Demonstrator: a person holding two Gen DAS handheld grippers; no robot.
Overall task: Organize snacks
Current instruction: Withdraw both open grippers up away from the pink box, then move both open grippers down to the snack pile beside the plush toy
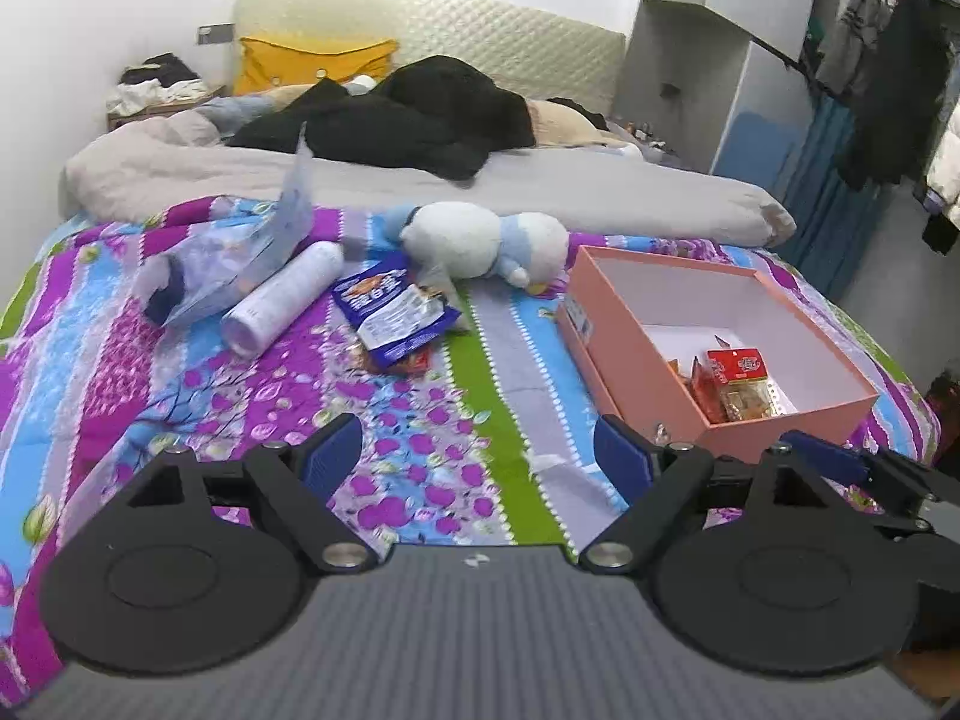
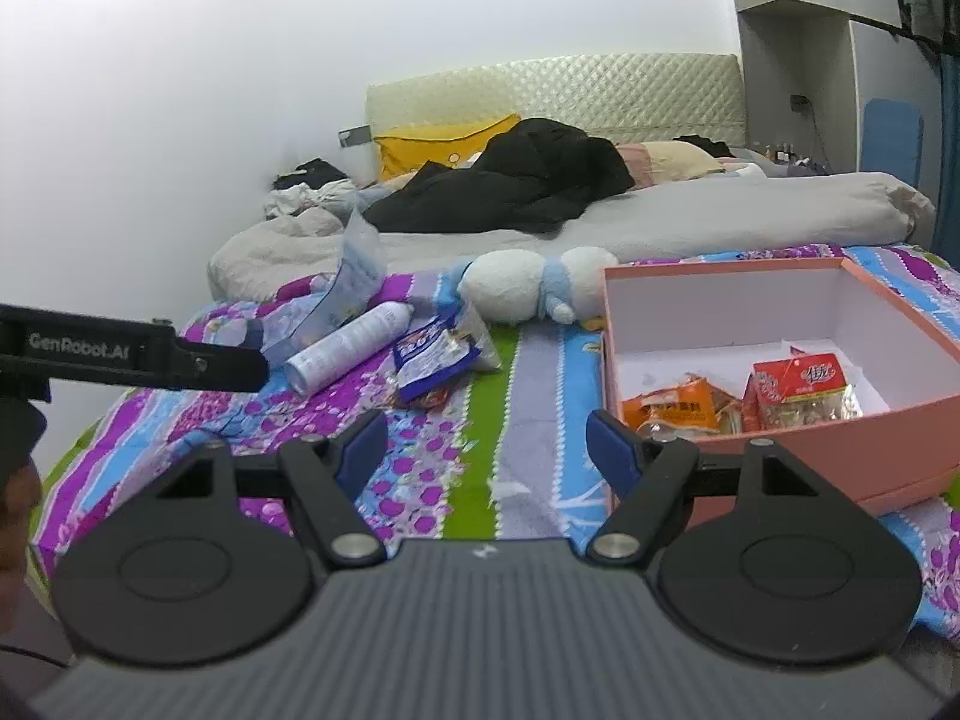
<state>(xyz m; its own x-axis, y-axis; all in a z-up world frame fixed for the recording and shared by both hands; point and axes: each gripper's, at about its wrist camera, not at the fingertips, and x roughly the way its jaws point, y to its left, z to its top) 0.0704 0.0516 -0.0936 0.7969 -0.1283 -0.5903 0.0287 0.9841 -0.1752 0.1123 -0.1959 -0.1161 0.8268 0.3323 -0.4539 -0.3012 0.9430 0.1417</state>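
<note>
A pink box (image 1: 636, 354) (image 2: 780, 450) sits open on the flowered quilt at the right, with a red snack packet (image 1: 741, 381) (image 2: 801, 387) and an orange packet (image 2: 672, 408) inside. Left of it lie a blue snack packet (image 1: 393, 315) (image 2: 435, 357), a white canister (image 1: 282, 303) (image 2: 348, 351) and a clear plastic bag (image 1: 240, 264) (image 2: 336, 300). My left gripper (image 1: 477, 459) hovers open over the quilt, nothing between its blue pads. My right gripper (image 2: 486, 450) is open too, its right finger (image 2: 609, 450) close to the box's near wall. The left gripper's side (image 2: 132, 354) shows in the right wrist view.
A white and blue plush toy (image 1: 486, 240) (image 2: 534, 288) lies behind the snacks. Farther back are a grey duvet (image 1: 540, 186), black clothes (image 1: 420, 114), a yellow pillow (image 1: 312, 63) and a padded headboard. Clothes hang at the far right (image 1: 888, 90).
</note>
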